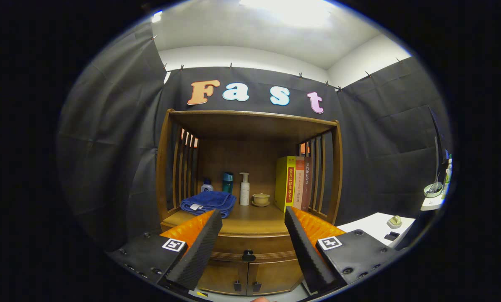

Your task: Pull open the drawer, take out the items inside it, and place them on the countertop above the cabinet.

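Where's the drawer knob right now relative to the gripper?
In the gripper view, the drawer knob sits on the closed drawer front just under the countertop, above the two cabinet door handles. It lies ahead of the open gripper, centred between its fingers, untouched.

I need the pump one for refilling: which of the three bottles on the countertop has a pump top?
The white bottle, tallest of the three, standing right of the teal bottle and the small capped bottle, beside the lidded cup.

Towel (208, 202) lies left of books (294, 183) on countertop (250, 220).
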Tool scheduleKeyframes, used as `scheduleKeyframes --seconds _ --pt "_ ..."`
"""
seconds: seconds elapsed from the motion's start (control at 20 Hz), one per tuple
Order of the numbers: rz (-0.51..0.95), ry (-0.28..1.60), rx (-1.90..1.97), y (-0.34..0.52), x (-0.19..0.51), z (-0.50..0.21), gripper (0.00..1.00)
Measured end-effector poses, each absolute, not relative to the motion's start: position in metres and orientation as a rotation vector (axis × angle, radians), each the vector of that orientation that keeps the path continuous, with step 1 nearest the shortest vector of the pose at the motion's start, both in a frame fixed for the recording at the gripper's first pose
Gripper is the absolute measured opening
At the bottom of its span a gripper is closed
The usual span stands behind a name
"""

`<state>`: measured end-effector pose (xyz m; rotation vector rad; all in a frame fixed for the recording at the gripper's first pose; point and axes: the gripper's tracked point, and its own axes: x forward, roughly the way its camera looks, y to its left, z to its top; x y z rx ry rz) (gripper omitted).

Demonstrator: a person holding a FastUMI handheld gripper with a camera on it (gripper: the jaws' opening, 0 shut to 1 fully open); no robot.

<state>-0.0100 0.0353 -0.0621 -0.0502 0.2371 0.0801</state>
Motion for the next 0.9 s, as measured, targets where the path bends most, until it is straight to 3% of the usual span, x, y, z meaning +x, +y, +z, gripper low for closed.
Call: scheduleKeyframes --seconds 0.35,0.9 --pt "0.075 0.247 -0.031 0.034 -0.006 -0.079 0.99" --pt "0.113 0.316 0.050 0.055 -0.004 -0.180 0.99"
